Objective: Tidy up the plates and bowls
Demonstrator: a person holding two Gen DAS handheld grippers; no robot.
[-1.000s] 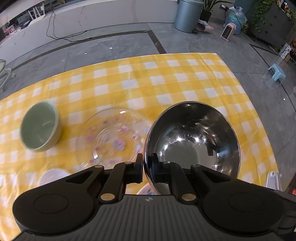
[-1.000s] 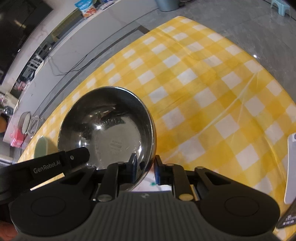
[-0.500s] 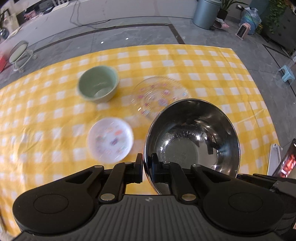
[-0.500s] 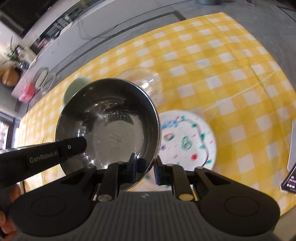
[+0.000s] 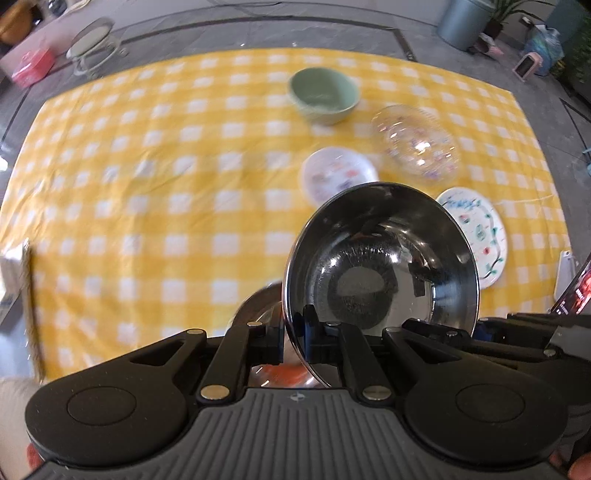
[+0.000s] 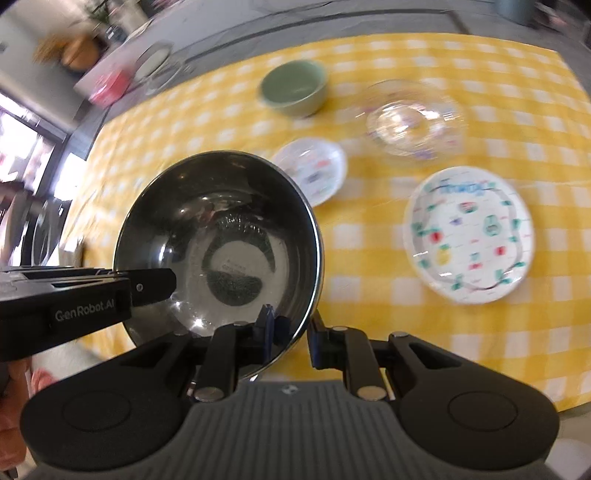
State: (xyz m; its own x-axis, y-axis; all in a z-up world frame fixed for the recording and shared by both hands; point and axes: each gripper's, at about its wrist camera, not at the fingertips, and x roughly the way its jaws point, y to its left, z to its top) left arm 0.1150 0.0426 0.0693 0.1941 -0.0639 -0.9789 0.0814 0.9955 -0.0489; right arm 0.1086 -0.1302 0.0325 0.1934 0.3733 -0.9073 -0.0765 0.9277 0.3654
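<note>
Home: checkered tablecloth (image 5: 184, 206), dishes, houseplant (image 5: 513, 11).

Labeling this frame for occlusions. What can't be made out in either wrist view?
- Left wrist: near edge of the small patterned plate is hidden behind the steel bowl.
- Left wrist: the object at the left edge is cut off and blurred; unidentifiable.
- Right wrist: glass plate pattern is motion-blurred.
- Right wrist: stamp in the steel bowl's base is too small to read.
- Both: tablecloth under the bowl is hidden.
</note>
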